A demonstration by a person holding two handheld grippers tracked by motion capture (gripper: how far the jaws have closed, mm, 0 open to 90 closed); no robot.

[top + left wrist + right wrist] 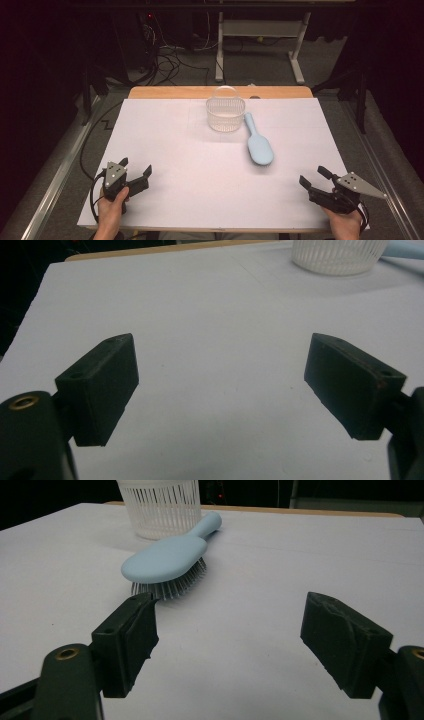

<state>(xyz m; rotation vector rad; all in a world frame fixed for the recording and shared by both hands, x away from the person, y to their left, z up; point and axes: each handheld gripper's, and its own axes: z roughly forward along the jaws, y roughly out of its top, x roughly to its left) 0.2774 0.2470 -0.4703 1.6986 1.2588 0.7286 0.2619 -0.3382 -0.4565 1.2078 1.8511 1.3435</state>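
Bare white sheet (165,150) around both; hairbrush (167,560) ahead of spread right gripper (227,630), seemingly touching basket (160,507); left gripper (220,385) spread too.

Beyond the white worktop (165,150): tangled black cables (167,60) on grey floor (260,65), a white desk frame (297,50).

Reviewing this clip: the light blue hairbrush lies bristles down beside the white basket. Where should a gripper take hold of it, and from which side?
Probably by the handle, the narrow part of the hairbrush, coming from above with the jaws across its width. The wide head lies bristles down and looks too broad for an easy pinch. The handle's far end lies close beside the basket, so grip nearer the neck. The right gripper, open, is the closer one.
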